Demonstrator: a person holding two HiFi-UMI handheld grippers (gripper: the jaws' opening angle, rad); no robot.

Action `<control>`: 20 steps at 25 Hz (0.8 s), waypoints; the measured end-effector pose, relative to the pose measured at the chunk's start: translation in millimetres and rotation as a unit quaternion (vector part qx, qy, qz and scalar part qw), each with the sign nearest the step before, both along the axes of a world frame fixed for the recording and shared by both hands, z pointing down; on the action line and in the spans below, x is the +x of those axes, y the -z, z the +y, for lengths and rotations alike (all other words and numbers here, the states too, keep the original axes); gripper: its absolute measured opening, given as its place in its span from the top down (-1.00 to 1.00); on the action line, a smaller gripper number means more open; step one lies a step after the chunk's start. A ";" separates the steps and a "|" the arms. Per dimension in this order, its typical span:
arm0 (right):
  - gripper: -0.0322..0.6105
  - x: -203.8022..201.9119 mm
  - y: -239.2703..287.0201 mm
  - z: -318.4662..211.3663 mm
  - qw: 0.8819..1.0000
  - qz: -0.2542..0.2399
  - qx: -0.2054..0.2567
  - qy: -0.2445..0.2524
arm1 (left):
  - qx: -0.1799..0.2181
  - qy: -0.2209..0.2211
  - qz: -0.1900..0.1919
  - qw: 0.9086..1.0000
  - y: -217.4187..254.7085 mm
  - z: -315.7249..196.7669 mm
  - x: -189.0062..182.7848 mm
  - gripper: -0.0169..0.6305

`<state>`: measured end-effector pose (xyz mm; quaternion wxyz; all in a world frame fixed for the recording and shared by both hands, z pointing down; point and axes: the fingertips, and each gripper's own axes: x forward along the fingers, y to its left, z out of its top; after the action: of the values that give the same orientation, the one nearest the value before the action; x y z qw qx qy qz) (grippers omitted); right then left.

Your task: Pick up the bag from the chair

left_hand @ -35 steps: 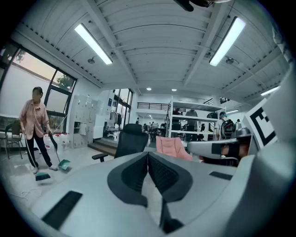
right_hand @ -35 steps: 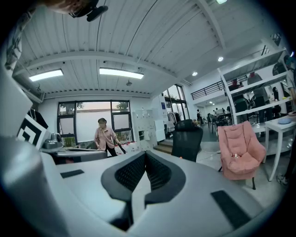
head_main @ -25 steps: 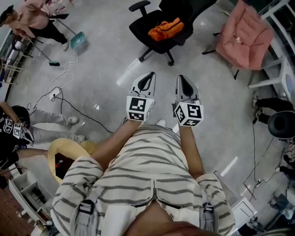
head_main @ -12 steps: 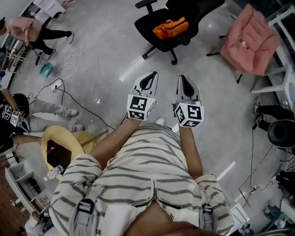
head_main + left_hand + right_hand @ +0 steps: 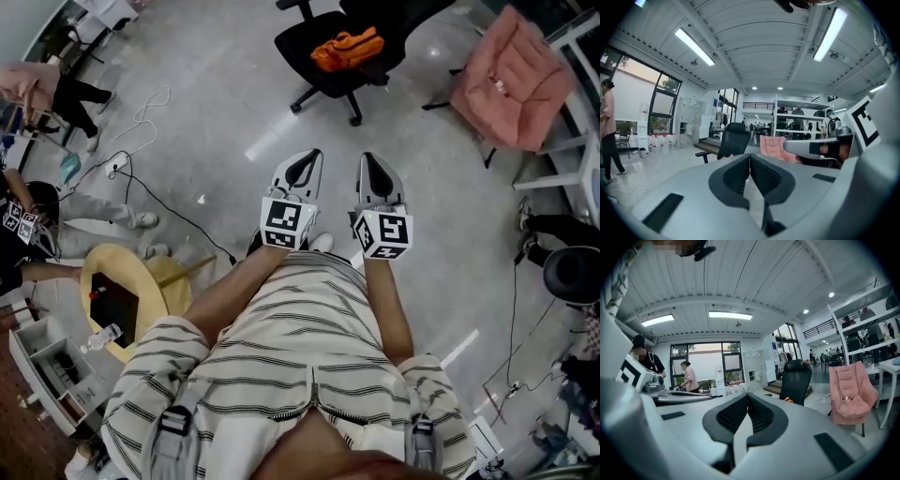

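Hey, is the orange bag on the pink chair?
No, the orange bag lies on the seat of the black office chair; the pink chair stands apart from it.

Left forearm and right forearm are bare, stretched forward and roughly parallel. Left gripper and right gripper sit side by side, near each other but not touching, pointing ahead and close to level. Left jaws are closed, tips meeting, nothing between them. Right jaws are the same: together and empty. Left marker cube and right marker cube sit at the rear ends.
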<state>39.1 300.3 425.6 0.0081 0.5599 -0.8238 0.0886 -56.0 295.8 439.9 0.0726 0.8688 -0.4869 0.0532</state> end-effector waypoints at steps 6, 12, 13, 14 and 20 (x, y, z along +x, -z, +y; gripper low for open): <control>0.84 3.5 -9.0 2.0 1.000 0.005 -0.007 0.001 | -0.012 -0.001 0.003 1.000 -11.2 1.9 4.0 0.88; 0.84 10.5 -10.4 -17.9 1.000 0.013 -0.006 0.000 | -0.008 -0.003 0.004 1.000 -14.8 -20.6 12.1 0.88; 0.84 12.3 -9.6 -22.9 1.000 0.014 -0.005 -0.001 | -0.008 -0.003 0.005 1.000 -14.4 -26.1 13.5 0.88; 0.84 13.8 -9.0 -28.2 1.000 0.013 -0.006 -0.002 | -0.008 -0.002 0.007 1.000 -13.8 -31.3 15.1 0.88; 0.84 15.5 -17.9 -62.2 1.000 0.020 -0.014 -0.002 | -0.017 -0.015 0.006 1.000 -23.8 -65.6 25.5 0.88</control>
<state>54.6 238.1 443.5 0.0318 0.5627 -0.8213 0.0886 -30.6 230.2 463.7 0.0889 0.8751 -0.4722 0.0575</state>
